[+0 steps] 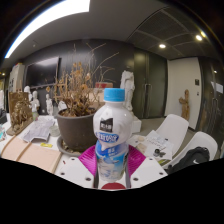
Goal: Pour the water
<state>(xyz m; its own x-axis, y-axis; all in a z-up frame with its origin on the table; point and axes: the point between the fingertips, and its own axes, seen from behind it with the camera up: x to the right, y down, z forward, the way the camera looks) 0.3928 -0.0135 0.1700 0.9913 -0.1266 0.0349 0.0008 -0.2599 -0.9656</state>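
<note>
Fingers of the gripper [113,172] pinch a plastic bottle [114,135] low on its body, a magenta pad [89,158] pressed to each flank. The bottle stands upright between them: clear and pale, blue cap on, blue label with white print around its waist. Just behind sits a dark pot of dry brown twigs [77,118]. White chairs [172,136] stand off to one side.

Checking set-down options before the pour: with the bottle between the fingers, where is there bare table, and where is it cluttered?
The gripper is shut on the bottle. Bare table lies beside the potted plant, toward the figurines. The other side is crowded: white chairs stand close behind the bottle.
</note>
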